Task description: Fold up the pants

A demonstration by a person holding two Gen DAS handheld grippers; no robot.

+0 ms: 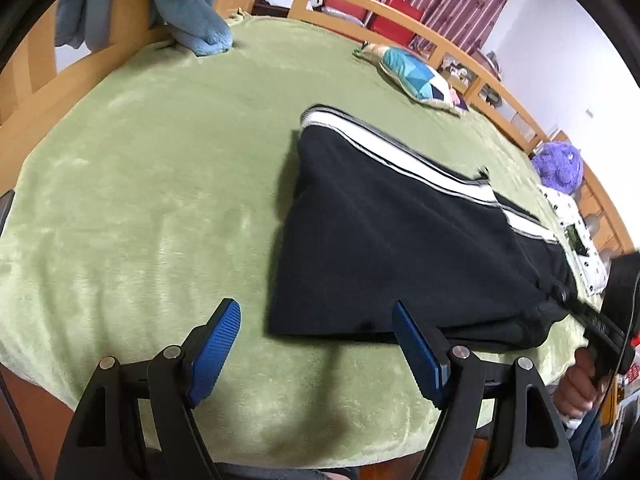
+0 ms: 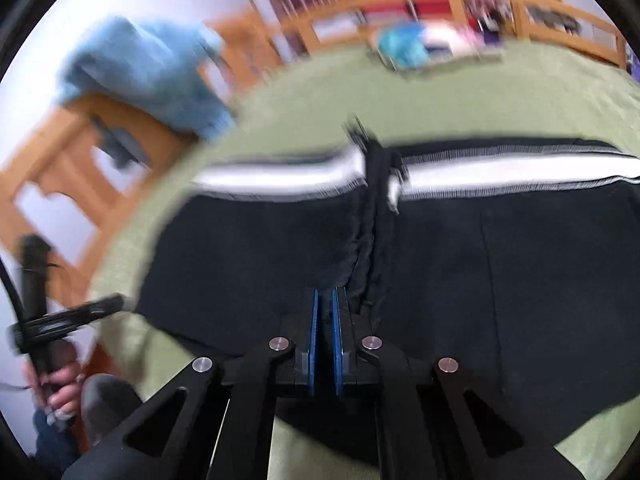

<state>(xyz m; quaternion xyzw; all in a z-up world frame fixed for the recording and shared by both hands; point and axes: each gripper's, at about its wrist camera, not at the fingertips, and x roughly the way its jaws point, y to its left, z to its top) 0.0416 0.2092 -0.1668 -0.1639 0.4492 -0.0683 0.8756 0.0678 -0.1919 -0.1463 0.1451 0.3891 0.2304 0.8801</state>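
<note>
Black pants [image 1: 400, 248] with a white side stripe lie on the green blanket [image 1: 160, 184], folded lengthwise, stretching from the middle to the right. My left gripper [image 1: 316, 312] is open and empty, hovering just off the pants' near left corner. In the blurred right wrist view my right gripper [image 2: 326, 300] is shut on the near edge of the pants [image 2: 480, 280], beside a crease in the cloth. The right gripper also shows at the right edge of the left wrist view [image 1: 600, 324].
A blue plush blanket [image 1: 192, 12] hangs over the wooden bed rail [image 1: 400, 12] at the back left. A patterned pillow [image 1: 416, 80] and a purple plush toy [image 1: 560, 168] lie along the far side. A white spotted cloth [image 1: 580, 240] lies right of the pants.
</note>
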